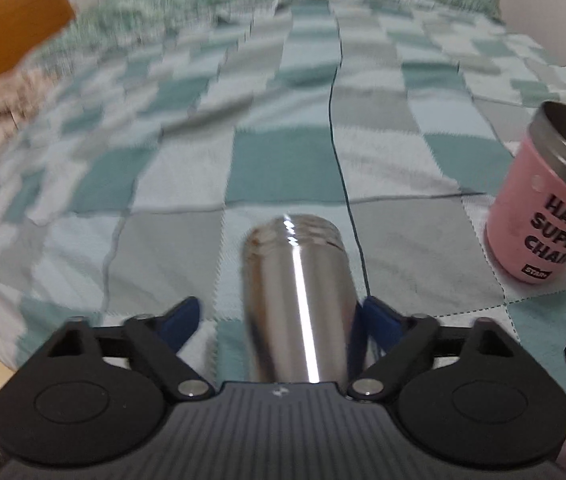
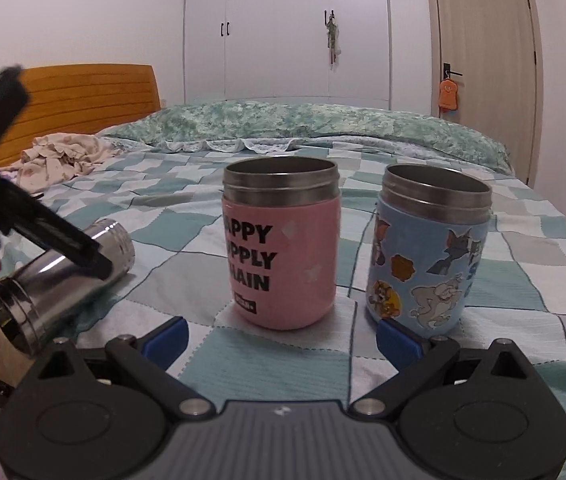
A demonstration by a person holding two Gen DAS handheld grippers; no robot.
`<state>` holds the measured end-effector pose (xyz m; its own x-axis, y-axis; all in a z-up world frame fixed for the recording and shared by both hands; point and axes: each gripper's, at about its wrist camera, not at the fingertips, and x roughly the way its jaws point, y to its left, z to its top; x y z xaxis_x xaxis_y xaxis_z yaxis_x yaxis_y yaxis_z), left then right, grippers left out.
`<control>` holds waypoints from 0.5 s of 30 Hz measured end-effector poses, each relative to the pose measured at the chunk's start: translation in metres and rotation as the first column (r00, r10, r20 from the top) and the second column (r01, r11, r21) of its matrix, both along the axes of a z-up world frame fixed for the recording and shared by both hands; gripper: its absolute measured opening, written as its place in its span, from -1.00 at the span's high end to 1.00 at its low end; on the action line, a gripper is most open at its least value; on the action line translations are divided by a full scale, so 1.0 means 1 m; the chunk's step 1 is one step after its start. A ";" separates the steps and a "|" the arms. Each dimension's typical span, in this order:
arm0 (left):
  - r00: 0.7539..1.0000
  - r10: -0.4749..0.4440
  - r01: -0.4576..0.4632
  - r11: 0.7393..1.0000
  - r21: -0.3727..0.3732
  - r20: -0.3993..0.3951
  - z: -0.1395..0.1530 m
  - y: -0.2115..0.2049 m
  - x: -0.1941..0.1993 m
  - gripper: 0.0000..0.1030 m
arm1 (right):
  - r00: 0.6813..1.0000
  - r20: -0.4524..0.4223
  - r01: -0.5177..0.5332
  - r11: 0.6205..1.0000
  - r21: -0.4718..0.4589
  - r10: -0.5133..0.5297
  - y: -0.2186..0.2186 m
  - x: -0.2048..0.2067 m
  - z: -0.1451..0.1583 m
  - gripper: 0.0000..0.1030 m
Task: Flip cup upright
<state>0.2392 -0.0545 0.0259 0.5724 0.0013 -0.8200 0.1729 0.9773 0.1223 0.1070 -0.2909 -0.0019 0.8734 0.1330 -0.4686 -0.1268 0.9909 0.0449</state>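
- Left wrist view: the left gripper has its jaws spread wide around a bare steel cup that lies on its side on the checked bedspread. The cup's threaded mouth points away from the camera. One blue finger lies close against the cup's right flank, while the other stands clear of it, so no grip is made. This straddling pose probably prepares a grasp for the flip.
- Left wrist view, count: two cups, the steel one and an upright pink cup to the right.
- Right wrist view: the right gripper is wide open and holds nothing. It rests low, facing the pink cup and a blue sticker-covered cup, both upright with mouths up.
- Right wrist view, count: three cups. Only the steel cup, at left under the left gripper, still needs righting.
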 end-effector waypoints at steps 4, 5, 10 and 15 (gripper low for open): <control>0.998 0.025 -0.029 0.997 -0.067 -0.056 -0.003 0.007 0.004 -0.27 | 1.000 0.002 -0.009 1.000 0.005 0.009 0.006 0.001 -0.001 -0.94; 0.999 0.026 -0.030 0.996 -0.086 -0.046 -0.002 0.009 0.000 -0.27 | 1.000 0.004 -0.009 1.000 0.006 0.009 0.007 0.000 -0.001 -0.94; 0.999 0.044 -0.040 0.990 -0.134 0.030 0.007 0.022 -0.019 -0.26 | 1.000 0.014 0.000 1.000 0.010 0.000 0.009 -0.004 0.001 -0.94; 0.986 0.060 -0.035 0.987 -0.157 0.158 0.021 0.036 -0.044 -0.25 | 1.000 0.022 0.008 1.000 0.002 -0.008 0.013 -0.009 0.003 -0.94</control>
<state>0.1956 -0.0187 0.0470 0.6994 -0.0871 -0.7094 0.1165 0.9932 -0.0071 0.0975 -0.2779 0.0012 0.8844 0.1268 -0.4491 -0.1197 0.9918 0.0442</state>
